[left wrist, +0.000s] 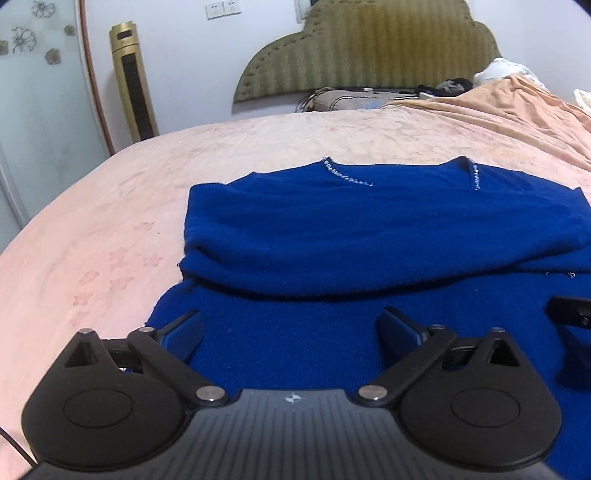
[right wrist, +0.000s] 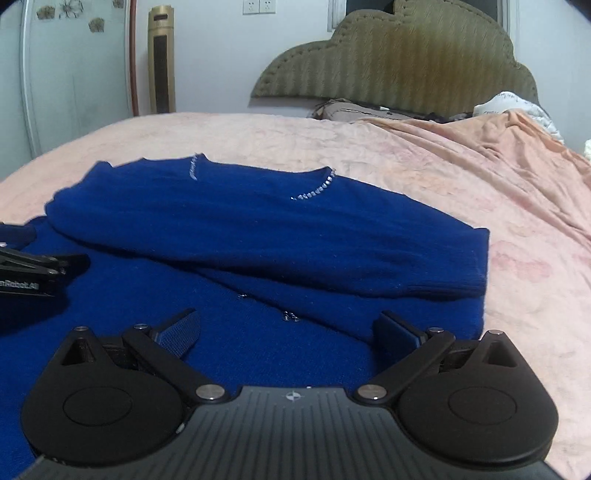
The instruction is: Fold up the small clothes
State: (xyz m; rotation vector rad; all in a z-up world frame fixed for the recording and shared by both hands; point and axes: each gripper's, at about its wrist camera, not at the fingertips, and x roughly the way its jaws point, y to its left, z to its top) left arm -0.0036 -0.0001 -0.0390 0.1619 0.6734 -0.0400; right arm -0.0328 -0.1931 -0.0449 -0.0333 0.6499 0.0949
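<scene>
On the pink bedspread [left wrist: 110, 206] lay the blue sweater [left wrist: 369, 229], sleeves folded across its chest. Left gripper [left wrist: 291, 332] and right gripper [right wrist: 288, 332] hovered over the hem, jaws wide, empty. Risk: pinching one knit layer only, dragging the sleeves askew.

Pretty clearly a bedroom in someone's home. Big bed [left wrist: 258, 147] with a pink floral sheet takes up most of both views, and a padded olive headboard [left wrist: 369, 44] stands against the wall at its far end. Pillows [right wrist: 351, 109] and a peach blanket [right wrist: 480, 147] are bunched up just below the headboard. Left of the headboard there's a gold tower fan [left wrist: 135, 81], with wall sockets [left wrist: 221, 9] above and between them.
</scene>
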